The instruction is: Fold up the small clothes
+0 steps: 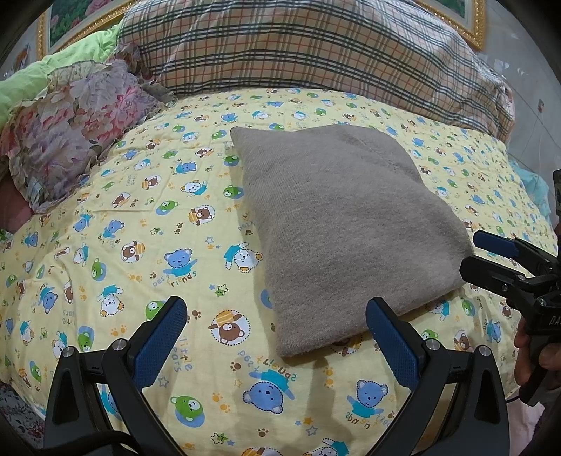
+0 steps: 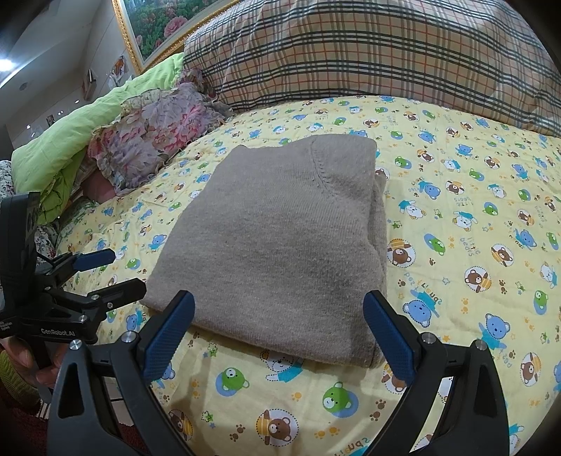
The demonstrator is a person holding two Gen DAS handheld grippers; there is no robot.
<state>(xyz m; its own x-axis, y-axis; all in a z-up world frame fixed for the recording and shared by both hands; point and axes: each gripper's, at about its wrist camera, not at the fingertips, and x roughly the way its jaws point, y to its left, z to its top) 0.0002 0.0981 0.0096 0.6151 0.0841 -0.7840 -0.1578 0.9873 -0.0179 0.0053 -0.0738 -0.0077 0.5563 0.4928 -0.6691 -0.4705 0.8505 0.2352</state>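
A grey-brown knit garment (image 1: 343, 224) lies folded into a compact rectangle on the yellow bear-print sheet (image 1: 140, 210); it also shows in the right wrist view (image 2: 280, 238). My left gripper (image 1: 277, 333) is open and empty, just short of the garment's near left corner. My right gripper (image 2: 278, 333) is open and empty at the garment's near edge, with its fingers to either side of that edge. The right gripper also shows at the right edge of the left wrist view (image 1: 491, 259), and the left gripper at the left of the right wrist view (image 2: 115, 273).
A plaid pillow (image 1: 315, 52) lies across the back of the bed. A floral cushion (image 1: 77, 119) and a green blanket (image 2: 87, 126) sit at the back left. A gold-framed picture (image 2: 157, 24) hangs on the wall behind.
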